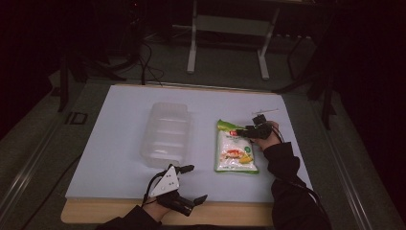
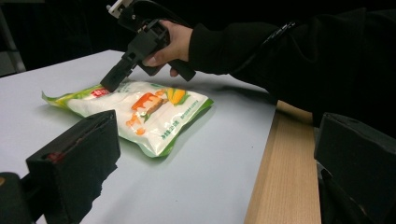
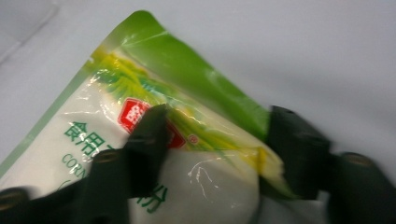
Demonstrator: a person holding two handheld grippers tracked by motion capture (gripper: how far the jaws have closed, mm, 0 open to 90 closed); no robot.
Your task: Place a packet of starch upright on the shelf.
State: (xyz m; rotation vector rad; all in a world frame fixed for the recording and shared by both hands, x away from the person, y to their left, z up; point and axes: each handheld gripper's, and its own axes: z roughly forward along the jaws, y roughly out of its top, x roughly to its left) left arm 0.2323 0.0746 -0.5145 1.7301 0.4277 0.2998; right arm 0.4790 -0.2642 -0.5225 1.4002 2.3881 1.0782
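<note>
A bag of corn starch (image 1: 234, 153), white with a green top edge, lies flat on the white table (image 1: 119, 110), right of the middle. My right gripper (image 1: 244, 130) is at the bag's far right corner. In the right gripper view the bag (image 3: 187, 84) sits between the jaws of the right gripper (image 3: 215, 135), one on its printed face and one against its crumpled side edge. My left gripper (image 1: 196, 182) hovers open at the table's front edge, left of the bag. Its view shows the left gripper (image 2: 219, 135) wide apart and empty, the bag (image 2: 140, 112) and the right gripper (image 2: 109, 81) beyond.
A clear plastic container (image 1: 165, 134) stands upside down left of the bag. The table's wooden front edge (image 2: 285, 177) runs close by the left gripper. A metal stand (image 1: 230, 28) is on the dark floor behind the table.
</note>
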